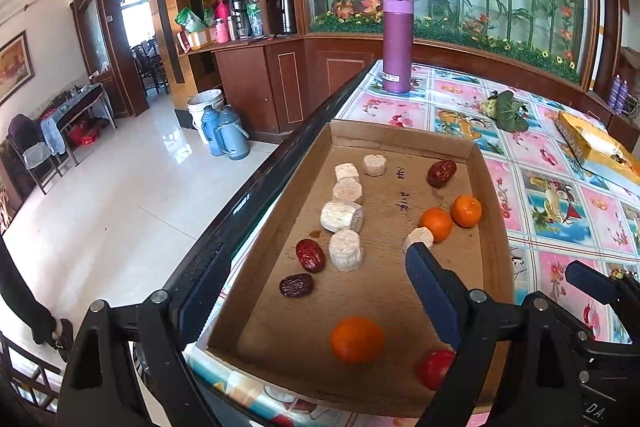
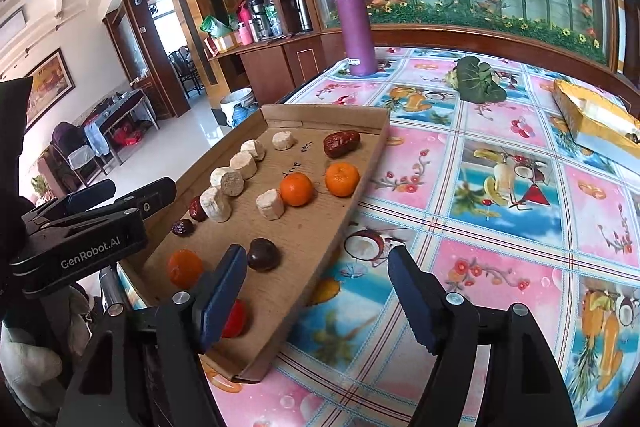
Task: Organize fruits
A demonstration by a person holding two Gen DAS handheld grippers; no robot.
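A shallow cardboard tray (image 1: 494, 227) (image 2: 316, 267) lies at the table's left edge. It holds three oranges (image 1: 357, 339) (image 2: 296, 189), several red dates (image 1: 441, 173) (image 2: 341, 143), several pale cut cylinders (image 1: 346, 249) (image 2: 216, 203), a dark round fruit (image 2: 263, 254) and a red fruit (image 1: 434, 369) (image 2: 234, 319). My left gripper (image 1: 304, 291) is open and empty over the tray's near end; it also shows in the right wrist view (image 2: 120, 195). My right gripper (image 2: 318, 291) is open and empty, straddling the tray's near right wall.
A purple flask (image 1: 396, 43) (image 2: 356, 27) stands at the table's far left. A green leafy item (image 1: 506, 111) (image 2: 478, 79) and a yellow package (image 1: 596, 143) (image 2: 592, 115) lie on the patterned tablecloth (image 2: 520, 227). The table edge (image 1: 256, 195) drops to the floor on the left.
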